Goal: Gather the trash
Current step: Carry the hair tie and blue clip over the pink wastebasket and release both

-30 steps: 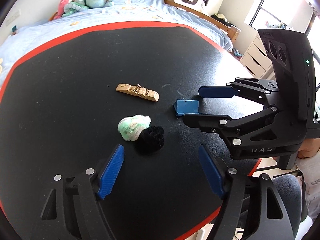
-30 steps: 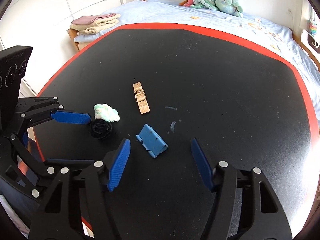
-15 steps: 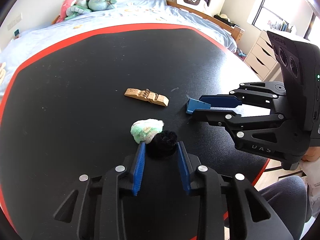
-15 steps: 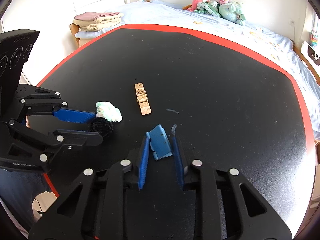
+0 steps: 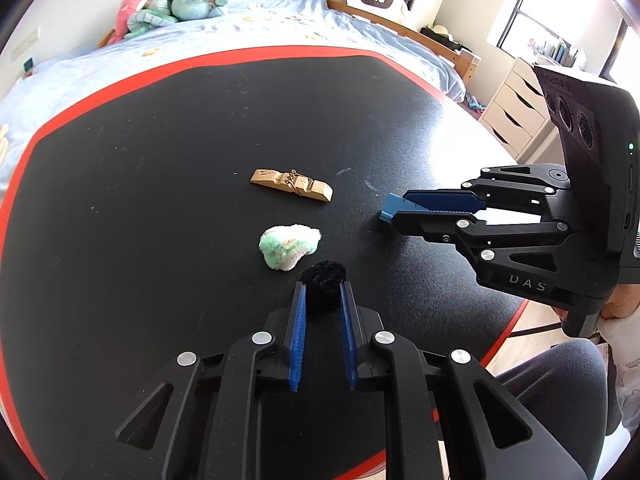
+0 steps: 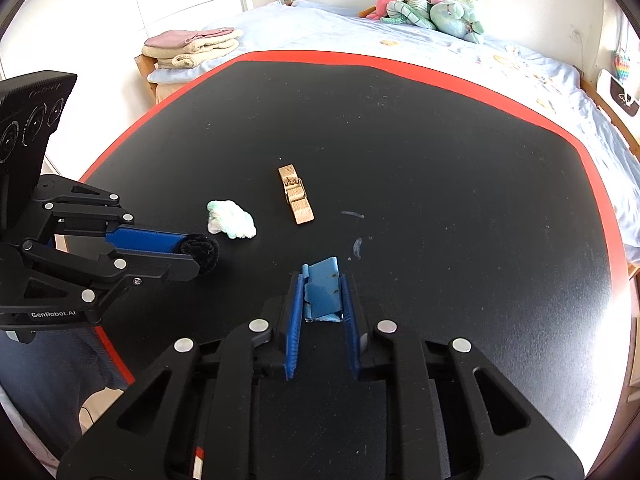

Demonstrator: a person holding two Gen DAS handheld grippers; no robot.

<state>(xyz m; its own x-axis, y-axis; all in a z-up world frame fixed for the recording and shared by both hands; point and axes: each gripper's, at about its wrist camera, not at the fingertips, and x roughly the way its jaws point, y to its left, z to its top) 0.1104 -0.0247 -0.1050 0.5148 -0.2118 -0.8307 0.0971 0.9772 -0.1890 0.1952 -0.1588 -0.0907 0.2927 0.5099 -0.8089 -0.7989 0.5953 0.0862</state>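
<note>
On the black table (image 5: 160, 120) my left gripper (image 5: 323, 286) is shut on a black fluffy pom-pom (image 5: 323, 276), which bulges out past the blue pads. Touching it at the upper left lies a green-and-white fluffy ball (image 5: 288, 246). A wooden clothespin (image 5: 292, 184) lies farther out. In the right wrist view my right gripper (image 6: 322, 280) has a blue plastic piece (image 6: 322, 296) between its pads; its jaws are still closing and the pads press on both sides of it. The left gripper (image 6: 194, 255) with the pom-pom (image 6: 202, 254) shows at the left there.
The table has a red rim (image 6: 440, 80). A bed (image 6: 400, 40) with plush toys (image 6: 432, 8) runs behind it, folded towels (image 6: 192, 46) lie at its left end, and white drawers (image 5: 516, 116) stand at the right. A person's leg (image 5: 568, 392) is by the near edge.
Both grippers went from wide open to closed. The left came down around the black pom-pom, the right around the blue piece, which turned upright between the pads.
</note>
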